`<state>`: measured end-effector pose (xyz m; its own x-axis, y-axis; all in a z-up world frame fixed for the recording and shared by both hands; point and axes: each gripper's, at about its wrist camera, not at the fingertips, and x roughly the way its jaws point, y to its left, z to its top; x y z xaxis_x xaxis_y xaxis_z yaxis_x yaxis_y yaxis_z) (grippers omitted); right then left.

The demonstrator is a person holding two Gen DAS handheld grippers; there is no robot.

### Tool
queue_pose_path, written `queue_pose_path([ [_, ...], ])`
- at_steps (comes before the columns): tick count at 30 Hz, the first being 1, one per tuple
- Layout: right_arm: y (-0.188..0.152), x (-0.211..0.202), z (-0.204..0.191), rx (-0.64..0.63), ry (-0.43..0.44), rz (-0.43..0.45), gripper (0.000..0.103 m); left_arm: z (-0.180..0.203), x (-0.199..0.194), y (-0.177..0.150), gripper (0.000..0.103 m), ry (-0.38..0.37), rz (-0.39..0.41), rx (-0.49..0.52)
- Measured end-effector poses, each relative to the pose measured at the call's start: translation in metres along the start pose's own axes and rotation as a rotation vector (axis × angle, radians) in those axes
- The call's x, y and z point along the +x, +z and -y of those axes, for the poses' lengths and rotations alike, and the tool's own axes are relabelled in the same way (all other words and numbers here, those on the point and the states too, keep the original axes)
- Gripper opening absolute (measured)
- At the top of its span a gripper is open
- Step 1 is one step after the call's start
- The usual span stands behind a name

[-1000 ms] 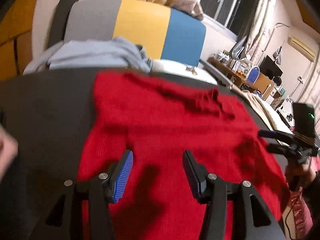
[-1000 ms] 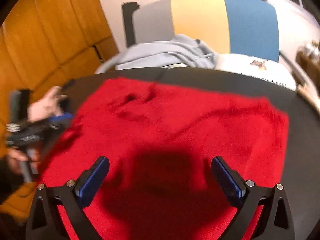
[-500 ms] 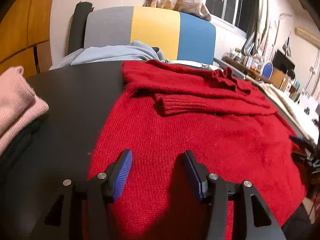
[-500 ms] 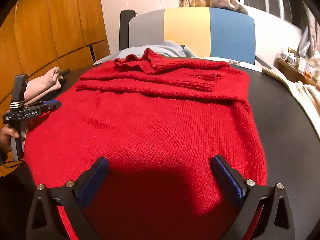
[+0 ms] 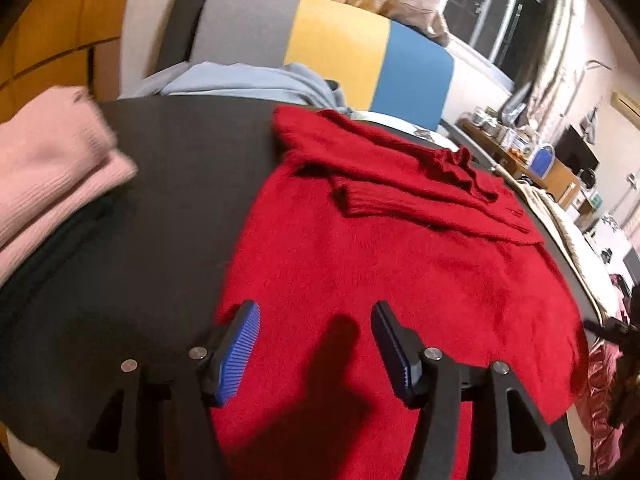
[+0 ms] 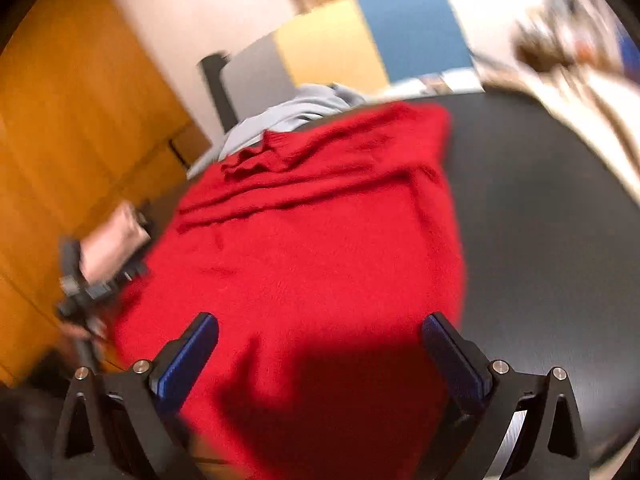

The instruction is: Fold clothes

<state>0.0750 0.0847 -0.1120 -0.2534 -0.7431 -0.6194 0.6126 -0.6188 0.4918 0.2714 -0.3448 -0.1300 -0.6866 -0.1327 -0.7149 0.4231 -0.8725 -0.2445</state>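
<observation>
Dark tabletop [image 5: 168, 200] carries a red sweater [image 5: 380, 272] spread flat, sleeves folded across its far end — left gripper [image 5: 316, 344] and right gripper [image 6: 320, 360] hover over its near hem, jaws apart, empty.

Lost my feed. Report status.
Left tool open, right tool open, both empty. Red sweater flat, sleeves folded in. Nothing in the way.

Red knit sweater [image 5: 400, 272] flat on dark tabletop, sleeves folded across chest, collar end prob. farthest.
</observation>
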Motion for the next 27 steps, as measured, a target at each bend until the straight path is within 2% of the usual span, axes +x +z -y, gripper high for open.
queue_pose_path([
  [4,-0.016,-0.032,0.032,0.158,0.072,0.034,0.103,-0.024,-0.013,-0.007,0.061,0.036,-0.021,-0.054],
  [7,-0.022,-0.035,0.048,0.247,0.179,0.065,0.103,-0.043,-0.021,-0.014,0.064,0.068,-0.038,-0.104],
  [8,-0.022,-0.032,0.051,0.272,0.233,0.062,0.103,-0.046,-0.023,-0.017,0.064,0.056,-0.032,-0.113],
  [11,-0.025,-0.012,0.050,0.336,0.420,0.019,0.103,-0.052,-0.028,-0.024,0.065,0.034,-0.023,-0.117],
  [13,-0.027,-0.002,0.045,0.350,0.505,-0.018,0.103,-0.050,-0.029,-0.027,0.067,0.033,-0.029,-0.095],
  [15,-0.031,0.011,0.033,0.340,0.567,-0.095,0.103,-0.043,-0.030,-0.030,0.068,0.037,-0.050,-0.036],
  [19,-0.034,0.024,0.023,0.333,0.609,-0.139,0.103,-0.035,-0.036,-0.038,0.068,0.010,-0.095,0.040],
  [23,-0.035,0.034,0.015,0.330,0.636,-0.165,0.103,-0.031,-0.043,-0.044,0.068,-0.054,-0.134,0.038],
  [27,-0.034,0.037,0.010,0.326,0.610,-0.171,0.103,-0.026,-0.047,-0.051,0.068,-0.087,-0.145,0.021],
])
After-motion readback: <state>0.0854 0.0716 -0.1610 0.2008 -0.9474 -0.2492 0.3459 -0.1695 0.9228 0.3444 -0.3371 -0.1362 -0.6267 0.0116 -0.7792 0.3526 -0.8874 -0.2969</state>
